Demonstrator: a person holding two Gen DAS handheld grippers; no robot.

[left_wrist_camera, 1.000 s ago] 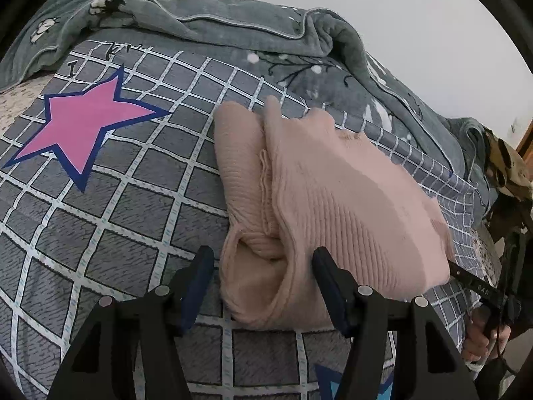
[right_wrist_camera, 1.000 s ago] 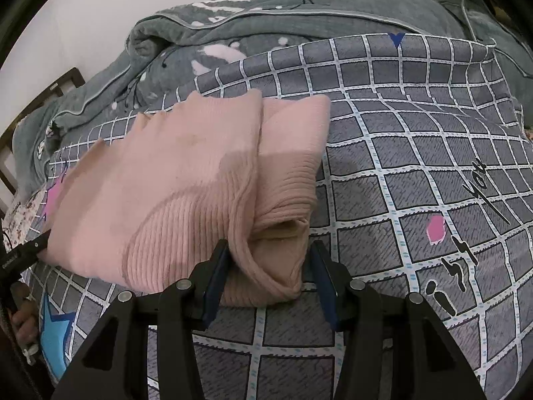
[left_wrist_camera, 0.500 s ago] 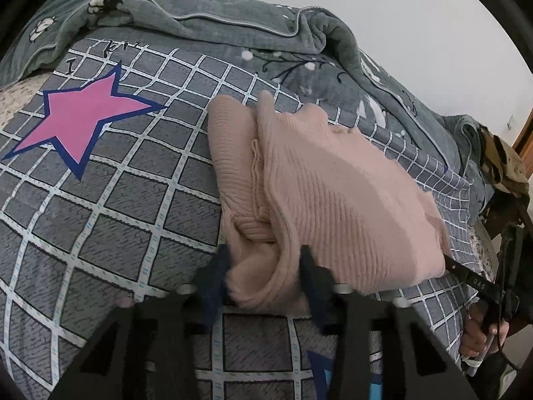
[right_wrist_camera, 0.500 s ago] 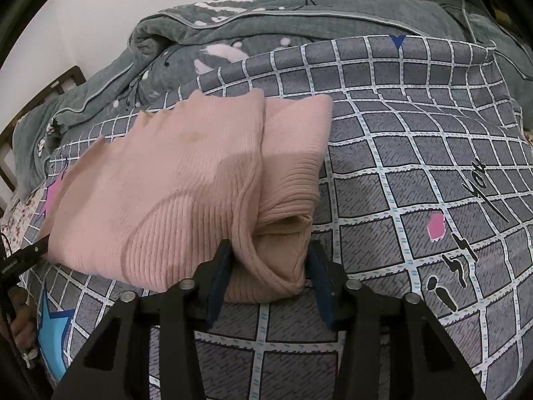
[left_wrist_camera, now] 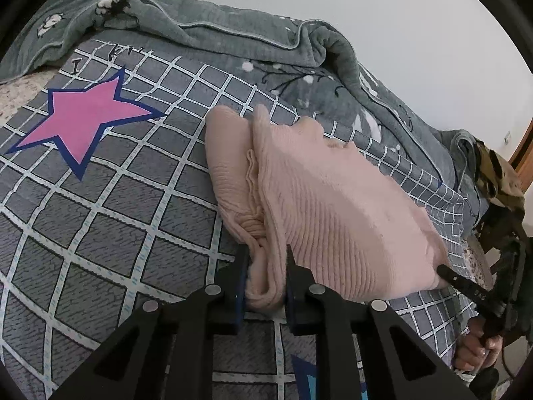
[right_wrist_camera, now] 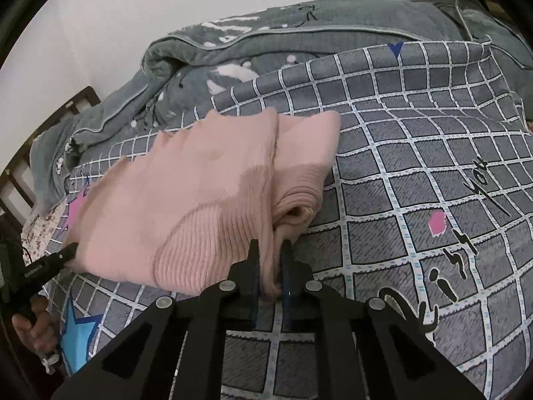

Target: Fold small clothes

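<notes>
A folded pink ribbed sweater (left_wrist_camera: 333,206) lies on the grey checked bedcover (left_wrist_camera: 116,233). My left gripper (left_wrist_camera: 266,253) has its jaws closing on the sweater's near left corner, and the pads press into the bunched knit. In the right wrist view the same sweater (right_wrist_camera: 186,200) fills the left half. My right gripper (right_wrist_camera: 269,246) is shut on its near right corner, a thin fold pinched between the pads. Each view shows the other gripper's finger at the far corner: the right one (left_wrist_camera: 448,273) and the left one (right_wrist_camera: 63,255).
A rumpled grey-green blanket (left_wrist_camera: 233,40) is heaped along the far side by the white wall. A pink star print (left_wrist_camera: 83,123) marks the cover at left. A hand (left_wrist_camera: 476,346) grips the right tool. A dark wooden bed frame (right_wrist_camera: 20,166) stands at the left edge.
Both grippers' jaws have closed from wide apart onto the sweater's near corners, bunching the knit between the pads. Neither hand has shifted much.
</notes>
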